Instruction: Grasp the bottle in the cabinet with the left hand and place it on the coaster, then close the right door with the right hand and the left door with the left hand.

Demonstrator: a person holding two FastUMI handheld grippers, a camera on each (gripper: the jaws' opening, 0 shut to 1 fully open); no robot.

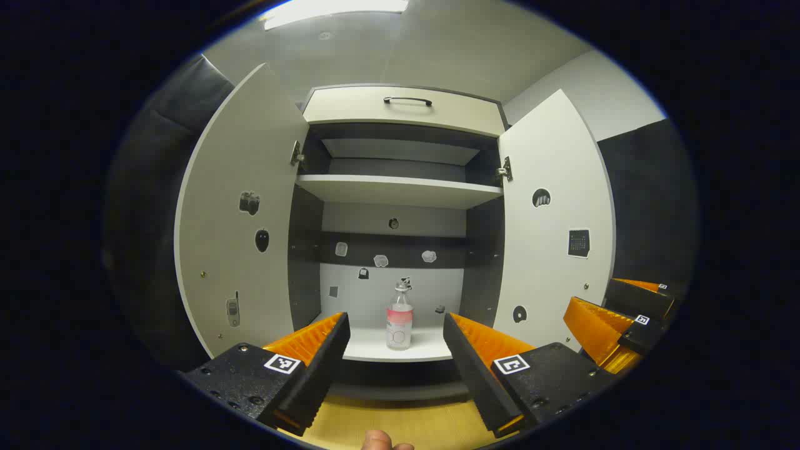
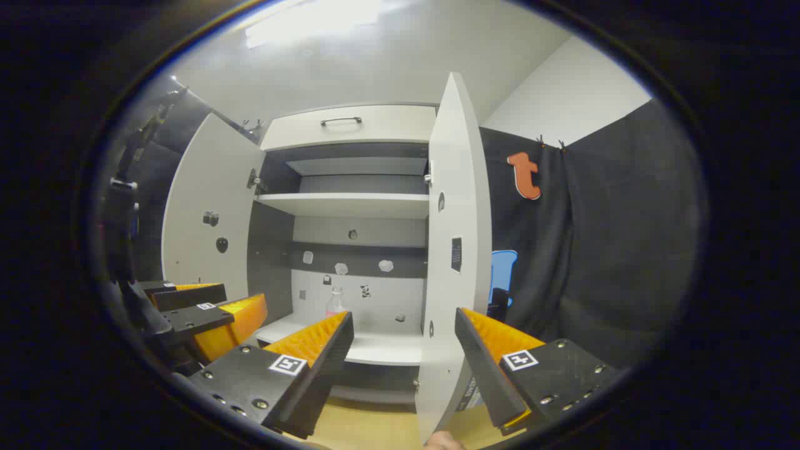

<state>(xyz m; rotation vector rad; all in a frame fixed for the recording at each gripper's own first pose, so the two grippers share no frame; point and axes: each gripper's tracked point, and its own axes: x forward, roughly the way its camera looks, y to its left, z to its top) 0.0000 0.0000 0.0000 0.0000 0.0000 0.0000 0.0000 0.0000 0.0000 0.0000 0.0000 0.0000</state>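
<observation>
A small clear bottle (image 1: 399,317) with a pink label stands upright on the cabinet's bottom shelf (image 1: 375,347), near its middle. My left gripper (image 1: 396,340) is open in front of the cabinet, short of the shelf, and the bottle appears between its fingers. Both white doors stand open: the left door (image 1: 240,212) and the right door (image 1: 553,219). In the right gripper view my right gripper (image 2: 405,334) is open, with the edge of the right door (image 2: 453,250) standing between its fingers. The bottle's top (image 2: 335,302) peeks over the left finger there.
An upper shelf (image 1: 400,189) and a closed drawer with a black handle (image 1: 407,100) sit above. Stickers dot the doors and back panel. The other gripper (image 1: 615,325) is at the right of the left gripper view. A wooden tabletop (image 1: 400,425) lies below.
</observation>
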